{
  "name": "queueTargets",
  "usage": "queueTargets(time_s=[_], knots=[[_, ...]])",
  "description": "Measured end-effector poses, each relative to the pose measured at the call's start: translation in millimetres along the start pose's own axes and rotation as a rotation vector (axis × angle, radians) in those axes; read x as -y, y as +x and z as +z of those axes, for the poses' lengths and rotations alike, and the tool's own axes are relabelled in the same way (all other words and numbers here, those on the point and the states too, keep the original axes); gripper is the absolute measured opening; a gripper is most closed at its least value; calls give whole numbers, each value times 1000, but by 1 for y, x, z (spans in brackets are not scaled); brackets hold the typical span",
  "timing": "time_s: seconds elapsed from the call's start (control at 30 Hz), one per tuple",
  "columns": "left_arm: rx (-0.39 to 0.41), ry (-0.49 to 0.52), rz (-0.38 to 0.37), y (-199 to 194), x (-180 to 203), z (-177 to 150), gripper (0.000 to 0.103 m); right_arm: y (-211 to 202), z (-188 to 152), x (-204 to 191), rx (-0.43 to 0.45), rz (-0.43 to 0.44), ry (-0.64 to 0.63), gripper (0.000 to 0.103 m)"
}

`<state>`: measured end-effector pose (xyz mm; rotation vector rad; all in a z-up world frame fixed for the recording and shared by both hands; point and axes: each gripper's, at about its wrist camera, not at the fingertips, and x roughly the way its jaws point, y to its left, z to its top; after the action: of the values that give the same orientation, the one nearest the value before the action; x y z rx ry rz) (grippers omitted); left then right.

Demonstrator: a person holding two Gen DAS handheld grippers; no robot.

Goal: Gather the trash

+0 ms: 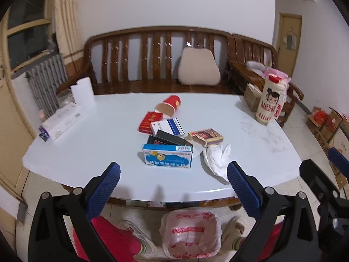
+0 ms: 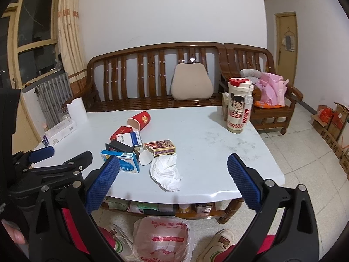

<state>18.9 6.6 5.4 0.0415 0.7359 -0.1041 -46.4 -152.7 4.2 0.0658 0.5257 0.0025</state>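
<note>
Trash lies heaped on the white table (image 1: 87,148) ahead of both grippers: a blue box (image 1: 167,158) stands on edge straight in front of the left gripper (image 1: 173,180), with a black box (image 1: 169,141), a white-and-blue box (image 1: 167,127), a red pack (image 1: 150,122) and a tipped red paper cup (image 1: 169,106) ranged beyond it. A crumpled white tissue (image 2: 166,172) rests just ahead of the right gripper (image 2: 173,180), between its fingers in that view, and a brown printed box (image 2: 162,147) sits just beyond the tissue. Both grippers hover short of the table's near edge with jaws spread wide, holding nothing. Below them, on the floor between the person's slippered feet, stands an open plastic-bag-lined bin (image 1: 192,233). A tall cartoon-printed cup (image 2: 238,107) stands well off to the right.
</note>
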Motion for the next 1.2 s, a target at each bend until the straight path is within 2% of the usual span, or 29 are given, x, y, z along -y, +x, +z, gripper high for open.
queueTargets(time_s=[0.2, 0.33, 0.5, 0.63, 0.77, 0.93, 1.1, 1.2], knots=[[-88, 124, -14, 26, -4, 17, 96, 22, 18, 17, -38, 28, -30, 97], [-161, 191, -86, 43, -11, 40, 96, 34, 34, 33, -65, 47, -35, 97], [-221, 195, -181, 63, -22, 78, 96, 58, 49, 38, -121, 11, -122, 97], [-298, 185, -263, 91, -28, 115, 96, 80, 56, 37, -182, 63, -176, 97], [-348, 176, -221, 127, -31, 146, 96, 100, 63, 37, -232, 109, -187, 97], [-425, 287, -122, 172, -19, 172, 96, 124, 75, 44, -281, 164, -162, 97], [-510, 321, -160, 212, -8, 190, 96, 147, 83, 44, -325, 173, -182, 97], [-533, 355, -141, 232, -1, 197, 96, 161, 86, 42, -356, 187, -193, 97]])
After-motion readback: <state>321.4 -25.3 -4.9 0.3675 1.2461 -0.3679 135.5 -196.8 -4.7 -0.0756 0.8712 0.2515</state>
